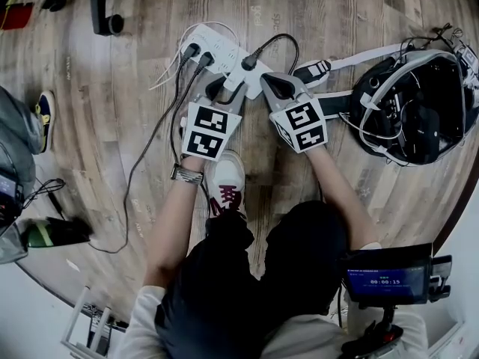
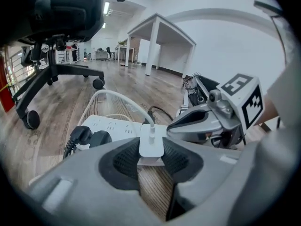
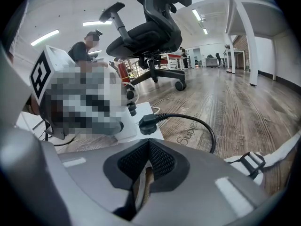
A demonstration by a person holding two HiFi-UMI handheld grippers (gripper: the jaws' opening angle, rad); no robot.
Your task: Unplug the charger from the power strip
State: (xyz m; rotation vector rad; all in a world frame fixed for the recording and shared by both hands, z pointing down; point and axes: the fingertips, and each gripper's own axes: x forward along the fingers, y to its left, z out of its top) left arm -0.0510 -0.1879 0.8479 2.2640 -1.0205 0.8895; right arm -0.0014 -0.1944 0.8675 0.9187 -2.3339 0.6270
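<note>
Left gripper (image 1: 223, 90) is clenched on the white charger (image 2: 151, 146), one pad on each flat side. The charger stands upright at the near end of the white power strip (image 1: 224, 51). Whether its prongs are seated in a socket cannot be told. A white cable (image 2: 117, 97) rises from the top of the charger and arcs away over the strip.

Right gripper (image 1: 268, 83) sits just beside the left one, at its 3 o'clock. Its jaws are pressed together with nothing clamped between the pads, and its tips are at the near right corner of the strip.

The strip lies flat on the wood floor (image 1: 135, 88), at 12 o'clock from the seated person. Two black plugs (image 1: 193, 50) occupy its far left end, and a third black plug (image 1: 249, 63) sits near the right gripper with its cord looping off toward 1 o'clock.

A black bag (image 1: 419, 107) with white straps lies on the floor at 2 o'clock, well apart from the strip. An office chair (image 2: 61, 13) stands at 11 o'clock. The person's white shoe (image 1: 226, 174) rests on the floor directly behind the two grippers.
</note>
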